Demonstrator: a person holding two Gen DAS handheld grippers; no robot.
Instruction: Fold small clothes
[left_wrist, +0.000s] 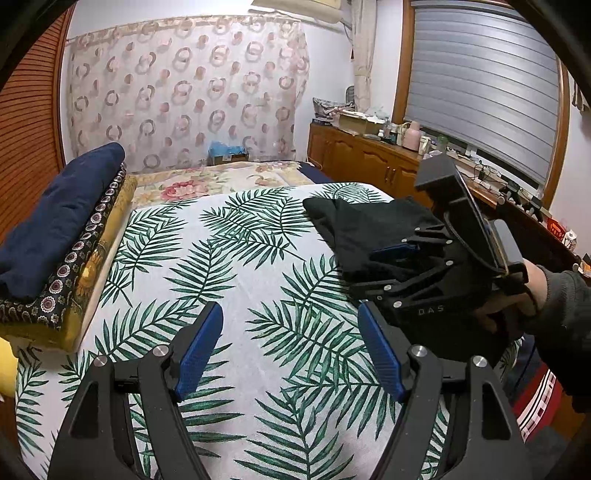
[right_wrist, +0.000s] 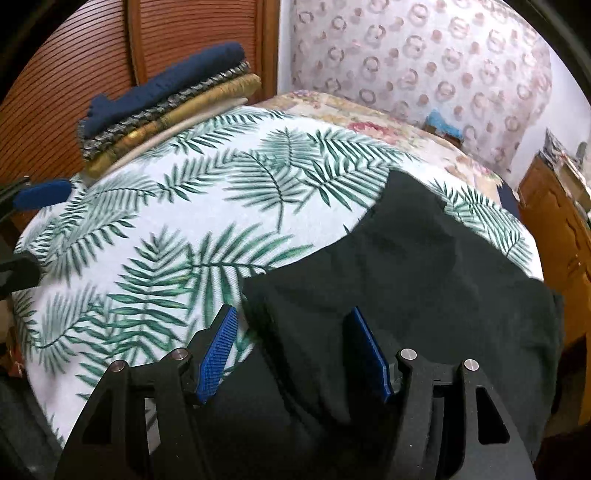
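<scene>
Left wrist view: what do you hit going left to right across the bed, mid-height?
Stack of folded fabrics with the navy one on top → bare palm-leaf sheet → black garment → right gripper over that garment, fingers apart → hand holding it.

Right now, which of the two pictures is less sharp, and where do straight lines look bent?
Right wrist view: motion-blurred, the leaf-print cloth and the folded stack are smeared. Left wrist view: sharp; the window blind and the curtain bow from the fisheye, with dark corners in both views.
</scene>
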